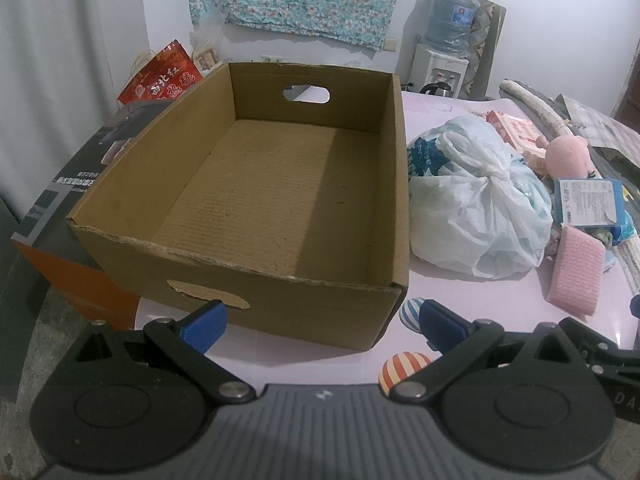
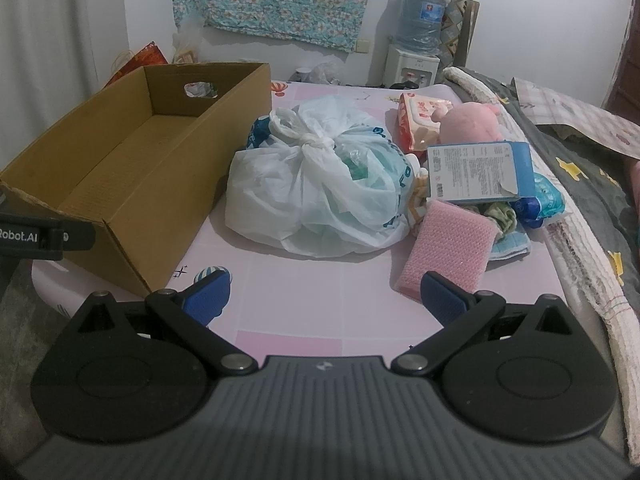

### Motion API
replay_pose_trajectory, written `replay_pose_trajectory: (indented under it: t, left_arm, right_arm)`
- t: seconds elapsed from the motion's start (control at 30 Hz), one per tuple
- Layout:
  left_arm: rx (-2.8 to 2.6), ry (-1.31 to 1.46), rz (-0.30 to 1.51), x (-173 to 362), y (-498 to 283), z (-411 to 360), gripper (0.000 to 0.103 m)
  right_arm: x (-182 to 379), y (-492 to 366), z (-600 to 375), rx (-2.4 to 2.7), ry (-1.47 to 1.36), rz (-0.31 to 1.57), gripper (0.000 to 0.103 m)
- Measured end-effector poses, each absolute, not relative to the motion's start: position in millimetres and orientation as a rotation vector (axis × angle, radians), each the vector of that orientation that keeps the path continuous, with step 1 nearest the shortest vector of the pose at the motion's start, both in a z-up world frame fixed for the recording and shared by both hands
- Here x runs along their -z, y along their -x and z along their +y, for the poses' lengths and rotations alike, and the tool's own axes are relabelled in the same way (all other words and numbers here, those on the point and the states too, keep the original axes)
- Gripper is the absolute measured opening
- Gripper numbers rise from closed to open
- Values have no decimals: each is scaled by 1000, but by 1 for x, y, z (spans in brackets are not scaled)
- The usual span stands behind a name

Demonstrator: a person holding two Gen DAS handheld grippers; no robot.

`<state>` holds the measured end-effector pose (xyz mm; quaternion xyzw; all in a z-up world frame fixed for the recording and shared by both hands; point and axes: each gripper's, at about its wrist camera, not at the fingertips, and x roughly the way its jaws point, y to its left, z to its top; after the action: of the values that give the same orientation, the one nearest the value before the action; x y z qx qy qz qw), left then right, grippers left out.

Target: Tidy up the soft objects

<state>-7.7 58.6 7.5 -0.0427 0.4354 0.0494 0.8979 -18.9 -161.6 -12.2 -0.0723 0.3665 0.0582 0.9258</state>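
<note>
While its handles are knotted tight, the white plastic bag [image 2: 316, 184] bulges with soft blue-printed contents and sits on the pink table [image 2: 320, 300] just right of the empty cardboard box [image 2: 132, 184]. Beside the bag lie a pink sponge [image 2: 444, 248], a blue packet [image 2: 480, 172] and a pink plush toy [image 2: 472, 124]. Both the left gripper [image 1: 320, 320] and right gripper [image 2: 326, 294] hover with fingers spread, holding nothing.

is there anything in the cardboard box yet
No, the cardboard box shows only its bare floor, while the tied plastic bag and pink sponge lie on the table beside it.
</note>
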Motion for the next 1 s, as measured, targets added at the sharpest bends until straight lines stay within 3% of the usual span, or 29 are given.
replay_pose_trajectory:
  t: [0.47,1.0]
  left_arm:
    - [-50,20,881,-7,6,27,103]
    - [264,-91,792,-17,-4,-92,103]
  right_arm:
    - [18,28,-207,-57,42,740,102]
    - [40,48,-329,19,-193,615,102]
